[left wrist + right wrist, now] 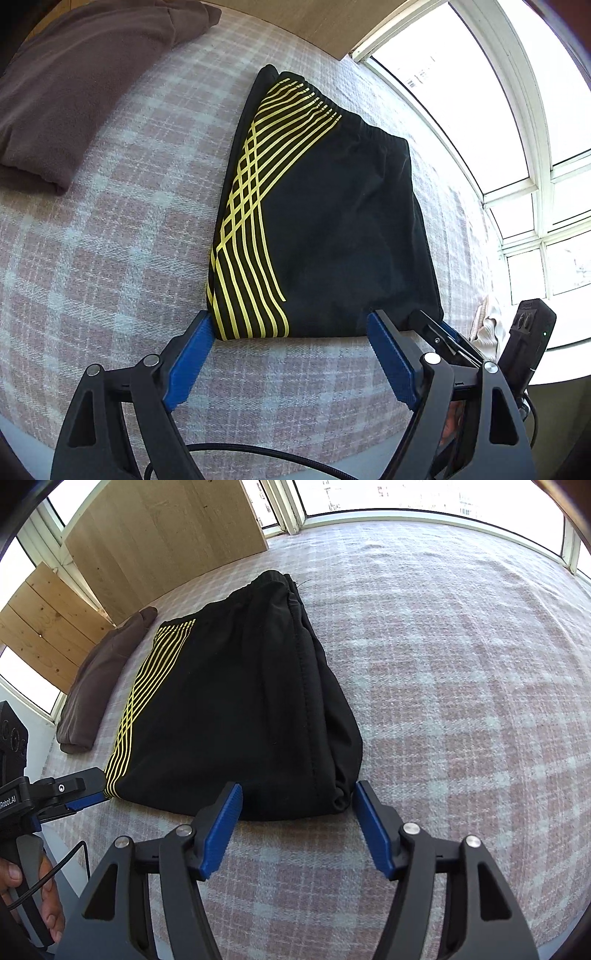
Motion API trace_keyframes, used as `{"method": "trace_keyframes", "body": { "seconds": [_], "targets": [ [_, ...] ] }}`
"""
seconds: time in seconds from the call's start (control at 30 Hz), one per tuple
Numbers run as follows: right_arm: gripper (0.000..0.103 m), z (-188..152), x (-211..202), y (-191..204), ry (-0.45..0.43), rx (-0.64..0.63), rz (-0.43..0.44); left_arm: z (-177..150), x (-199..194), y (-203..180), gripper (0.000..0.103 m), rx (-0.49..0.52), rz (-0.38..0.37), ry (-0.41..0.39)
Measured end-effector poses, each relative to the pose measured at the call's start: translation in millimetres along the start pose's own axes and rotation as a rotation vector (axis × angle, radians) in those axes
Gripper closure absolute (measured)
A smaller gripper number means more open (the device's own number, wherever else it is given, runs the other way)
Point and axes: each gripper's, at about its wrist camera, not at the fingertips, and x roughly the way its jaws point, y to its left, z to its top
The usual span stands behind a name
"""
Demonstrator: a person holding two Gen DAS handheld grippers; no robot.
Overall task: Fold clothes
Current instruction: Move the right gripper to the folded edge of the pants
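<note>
In the left wrist view we see the shorts (pixel 332 229), black with yellow stripes (pixel 255 206), lying folded flat on a plaid blanket (pixel 110 258). Our left claw (pixel 290 325) stands released at the near edge of the shorts: its jaws are spread wide, one blue pad (pixel 188 362) just beside the striped corner, the other at the hem further along, and neither pad presses the cloth. Just past that second pad, at the far near corner of the shorts, we see the right claw (pixel 439 328) from the side. A brown folded cloth (pixel 74 85) lies well apart from the shorts, across the blanket on the striped side. A window (pixel 517 147) runs along the opposite side of the shorts.

In the right wrist view the shorts (pixel 240 709) lie on the same blanket (pixel 461 701), waistband away from us. Our right claw (pixel 297 795) is released too: its jaws straddle the near seam corner of the shorts, pads (pixel 373 834) apart from the cloth or barely at its edge, with no grip shown. The left claw (pixel 86 795) sits at the striped corner of the shorts, and a hand (pixel 33 897) grips its handle below. The brown cloth (pixel 103 679) lies beyond the striped side, near wooden panels (pixel 159 535).
</note>
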Motion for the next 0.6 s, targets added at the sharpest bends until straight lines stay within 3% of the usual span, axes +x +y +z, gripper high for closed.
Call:
{"method": "trace_keyframes", "body": {
  "seconds": [0.3, 0.4, 0.5, 0.6],
  "targets": [
    [0.041, -1, 0, 0, 0.003, -0.014, 0.005, 6, 11, -14, 0.021, 0.042, 0.063, -0.049],
    [0.041, -1, 0, 1, 0.005, -0.017, 0.006, 11, 11, -18, 0.027, 0.099, 0.075, -0.044],
    [0.041, -1, -1, 0, 0.006, -0.016, 0.010, 6, 6, -22, 0.031, 0.125, 0.093, -0.015],
    [0.041, -1, -1, -1, 0.003, -0.013, 0.015, -4, -3, -10, 0.030, 0.072, 0.073, 0.036]
  ]
}}
